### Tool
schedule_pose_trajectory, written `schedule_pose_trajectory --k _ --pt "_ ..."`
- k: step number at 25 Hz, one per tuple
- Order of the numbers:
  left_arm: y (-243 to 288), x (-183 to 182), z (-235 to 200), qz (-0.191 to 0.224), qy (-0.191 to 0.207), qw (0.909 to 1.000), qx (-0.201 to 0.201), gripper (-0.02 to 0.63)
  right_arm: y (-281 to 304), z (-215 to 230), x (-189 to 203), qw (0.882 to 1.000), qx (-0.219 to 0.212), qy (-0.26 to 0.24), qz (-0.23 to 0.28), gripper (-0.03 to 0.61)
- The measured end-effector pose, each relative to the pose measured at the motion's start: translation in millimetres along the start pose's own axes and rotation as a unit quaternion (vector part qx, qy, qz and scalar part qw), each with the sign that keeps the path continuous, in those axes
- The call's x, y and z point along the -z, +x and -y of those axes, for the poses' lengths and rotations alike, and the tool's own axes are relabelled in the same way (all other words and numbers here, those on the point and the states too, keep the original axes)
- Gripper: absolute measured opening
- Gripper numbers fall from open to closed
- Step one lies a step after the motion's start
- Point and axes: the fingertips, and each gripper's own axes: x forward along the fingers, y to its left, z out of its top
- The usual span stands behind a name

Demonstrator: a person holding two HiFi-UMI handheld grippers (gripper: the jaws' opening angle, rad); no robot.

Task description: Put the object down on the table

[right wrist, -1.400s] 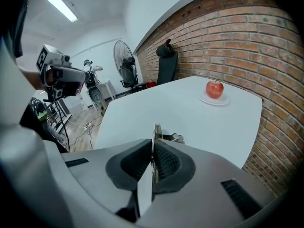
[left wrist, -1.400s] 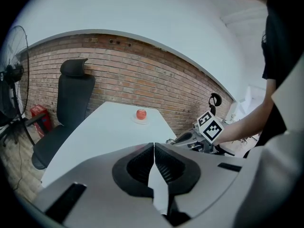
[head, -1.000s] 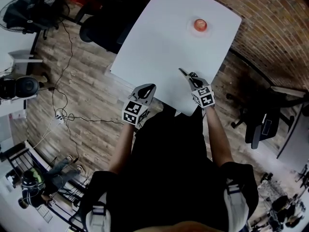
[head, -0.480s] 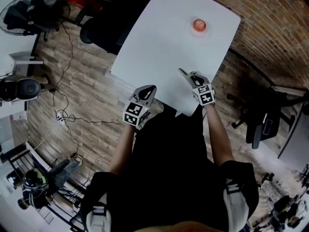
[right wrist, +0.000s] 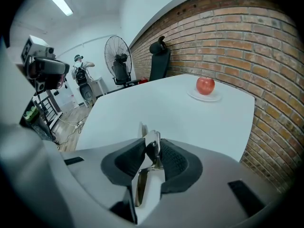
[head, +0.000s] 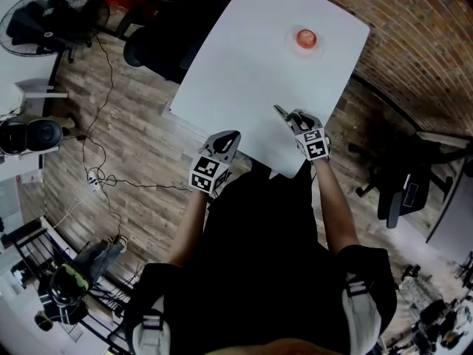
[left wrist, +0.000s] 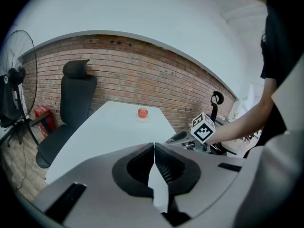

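Counter (head: 251,65) is the biggest thing, white and bare over most of its top, with a brick wall behind its far and right edges. A black chair (head: 151,46) stands at the far left edge, and a fan (head: 48,13) stands further left on the wooden floor.

The left hand-held gripper (head: 228,137) has its tips at the near edge of the counter, toward the near left corner, and its body is off the counter. In the left gripper view its jaws are clenched together and nothing is between them.

The right hand-held gripper (head: 294,118) is over the counter, just inside the near edge and toward the near right corner. Its jaws are opening. A thin metal tool (right wrist: 153,140) stands between them. It is close against the right pad, with a narrow gap at the left pad. Its tip sticks out beyond the jaws, low over the counter. If it touches the surface, I cannot tell.

A plate (head: 295,48) lies near the far right corner, well apart from both grippers, and a red apple (head: 306,38) sits on it.
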Motion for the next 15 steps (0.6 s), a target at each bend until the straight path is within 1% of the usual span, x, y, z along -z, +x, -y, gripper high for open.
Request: schedule_pose_trajectory --k 11,15 --pt "5.4 -2.0 0.0 -0.002 -0.001 1.0 0.004 0.021 5.4 7.8 4.1 1.0 0.003 0.019 -0.005 0.114" --pt "5.9 -2.8 -0.1 -0.001 0.0 1.0 0.004 0.021 6.2 9.5 5.2 1.0 0.007 0.014 -0.003 0.115"
